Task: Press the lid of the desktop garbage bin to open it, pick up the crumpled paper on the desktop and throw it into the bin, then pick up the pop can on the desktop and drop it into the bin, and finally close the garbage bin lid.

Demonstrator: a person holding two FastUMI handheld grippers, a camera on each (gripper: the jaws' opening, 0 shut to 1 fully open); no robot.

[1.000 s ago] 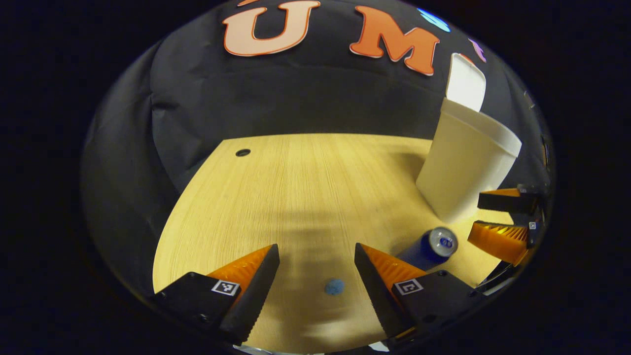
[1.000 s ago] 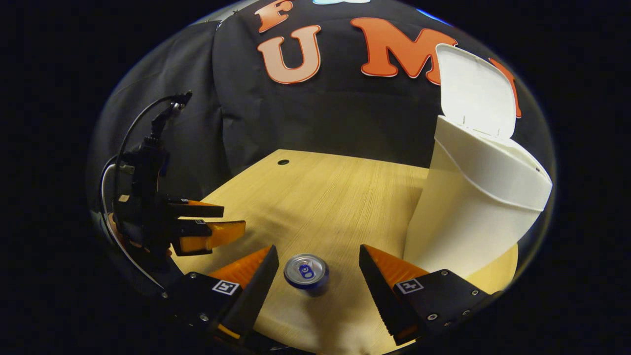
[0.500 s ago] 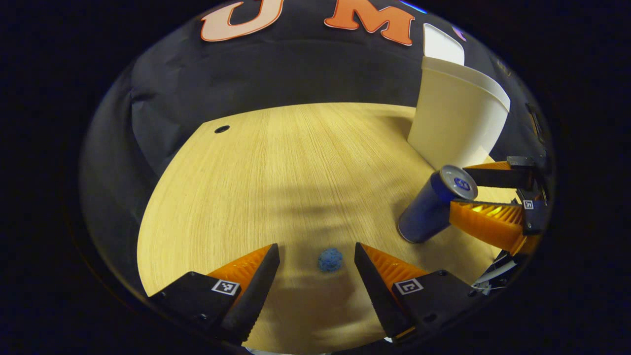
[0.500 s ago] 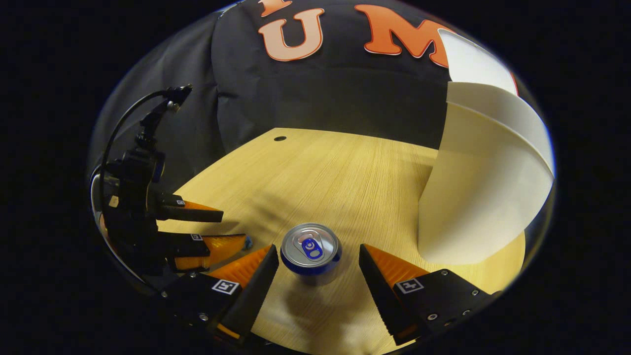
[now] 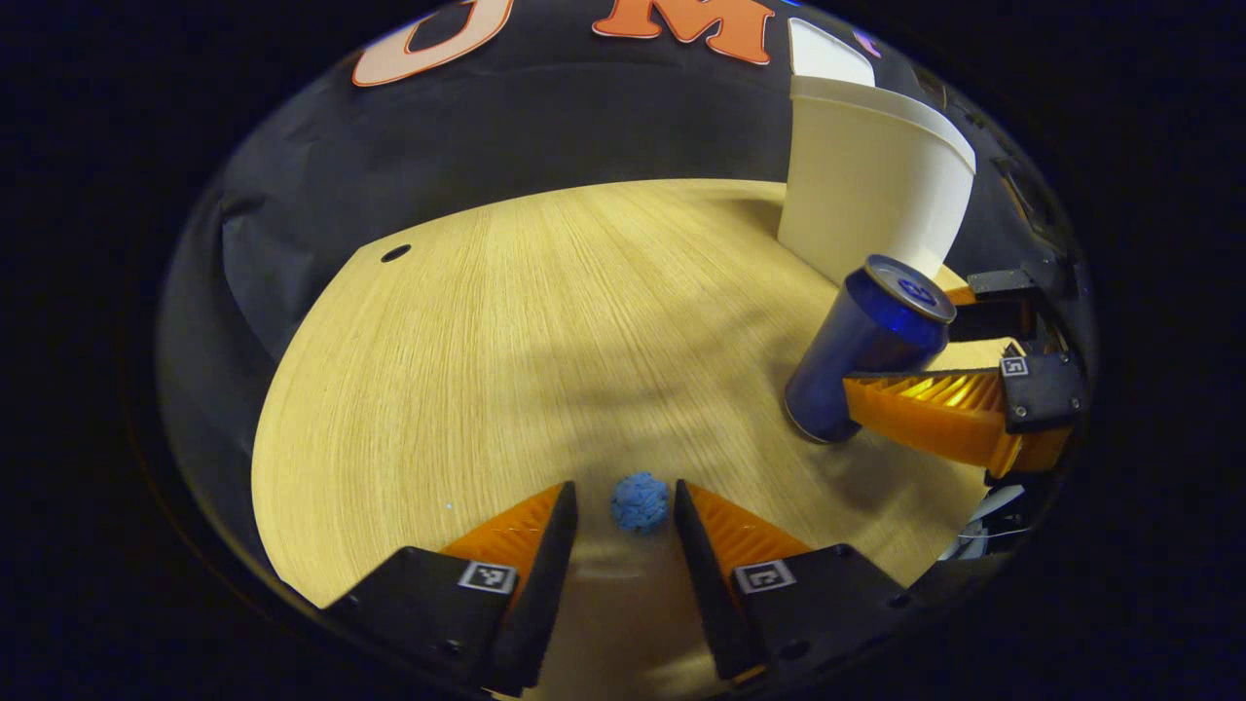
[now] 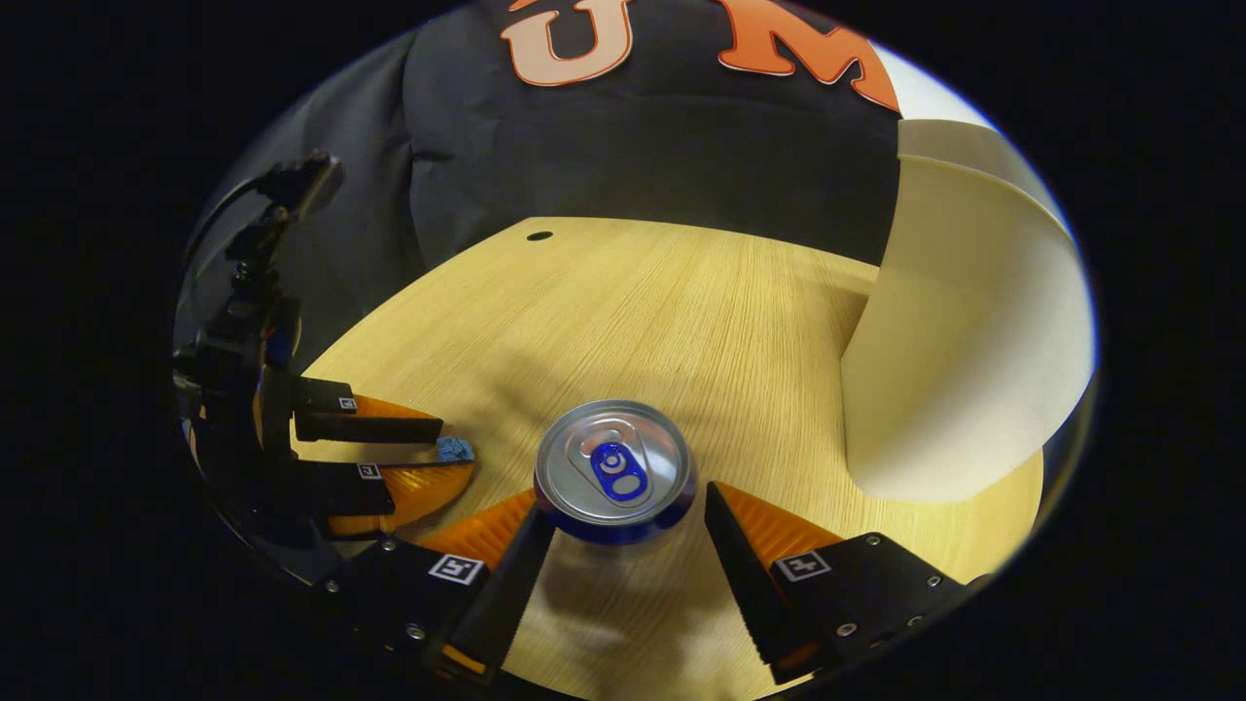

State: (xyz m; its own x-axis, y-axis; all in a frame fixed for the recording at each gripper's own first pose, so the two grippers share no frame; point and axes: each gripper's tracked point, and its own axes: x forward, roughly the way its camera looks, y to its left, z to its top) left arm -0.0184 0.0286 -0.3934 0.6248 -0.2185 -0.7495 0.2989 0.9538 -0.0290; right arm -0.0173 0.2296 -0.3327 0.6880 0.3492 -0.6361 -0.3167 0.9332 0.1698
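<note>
Left gripper view: paper ball (image 5: 640, 501) between left tool (image 5: 623, 511) fingers | can (image 5: 866, 346) upright

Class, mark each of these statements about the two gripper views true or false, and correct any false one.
1. The white plastic bin has its lid raised. True.
2. The blue crumpled paper ball lies inside the bin. False: it sits on the wooden table, between the left gripper fingers.
3. The blue pop can stands between the right gripper fingers. True.
4. The can lies on its side. False: it stands on its base, top up.
5. The right gripper is clamped shut with nothing in it. False: its fingers straddle the can.
</note>
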